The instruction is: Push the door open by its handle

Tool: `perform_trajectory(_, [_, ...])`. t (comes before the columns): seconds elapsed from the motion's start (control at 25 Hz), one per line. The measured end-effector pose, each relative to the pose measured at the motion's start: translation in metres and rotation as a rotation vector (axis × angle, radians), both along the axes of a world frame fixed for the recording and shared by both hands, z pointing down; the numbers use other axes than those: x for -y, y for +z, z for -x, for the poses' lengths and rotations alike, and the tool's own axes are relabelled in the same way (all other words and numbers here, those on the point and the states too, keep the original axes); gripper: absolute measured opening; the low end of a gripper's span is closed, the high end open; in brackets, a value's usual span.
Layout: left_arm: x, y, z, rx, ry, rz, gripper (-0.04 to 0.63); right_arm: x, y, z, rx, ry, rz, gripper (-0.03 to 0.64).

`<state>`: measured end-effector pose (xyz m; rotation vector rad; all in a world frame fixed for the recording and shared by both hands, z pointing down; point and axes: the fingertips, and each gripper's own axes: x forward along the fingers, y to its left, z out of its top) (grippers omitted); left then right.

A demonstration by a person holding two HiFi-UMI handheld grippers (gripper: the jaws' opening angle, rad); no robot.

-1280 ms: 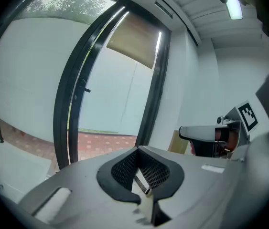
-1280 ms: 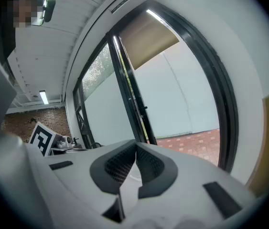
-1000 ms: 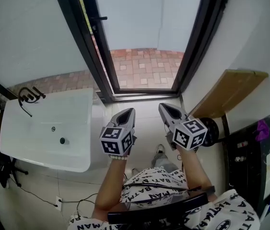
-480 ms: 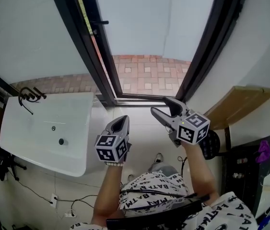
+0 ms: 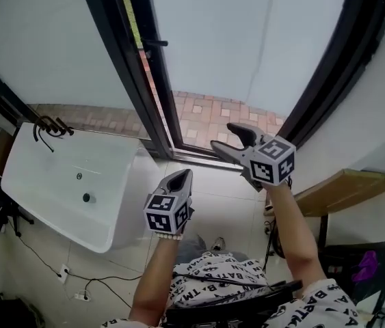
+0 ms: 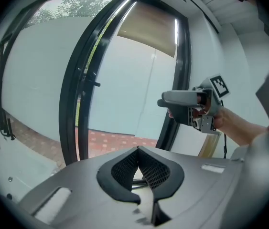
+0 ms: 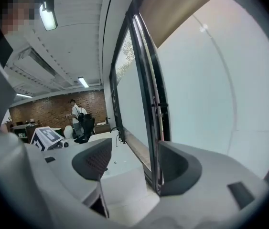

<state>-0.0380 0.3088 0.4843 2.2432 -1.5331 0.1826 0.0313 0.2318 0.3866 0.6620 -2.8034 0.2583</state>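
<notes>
- Door (image 5: 161, 94): black-framed, its edge stands at the left of an opening onto brick paving (image 5: 213, 115).
- Handle (image 5: 155, 44): small black lever high on that edge, well apart from both grippers.
- Right gripper (image 5: 223, 137): jaws wide and just been opening, nothing between them. It is held higher than the left.
- Left gripper (image 5: 182, 177): jaws together, empty, near the sink (image 5: 55, 183).

Left gripper (image 5: 183, 175) fingers together; right gripper (image 5: 223, 136) higher, fingers just opened, empty.
</notes>
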Motion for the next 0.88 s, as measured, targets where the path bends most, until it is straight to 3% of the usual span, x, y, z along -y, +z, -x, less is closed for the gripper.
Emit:
perform_trajectory(0.28, [0.055,0.013,0.002,-0.017,-0.014,0.014,-0.013,0.089,-0.024,0.054,-0.052,-0.138,-0.03,0.319])
perform_trajectory(0.88, [0.214,0.01,0.076,-0.016,-0.023,-0.013,-0.013,0.276,-0.03,0.204,-0.425,-0.249,-0.194,0.319])
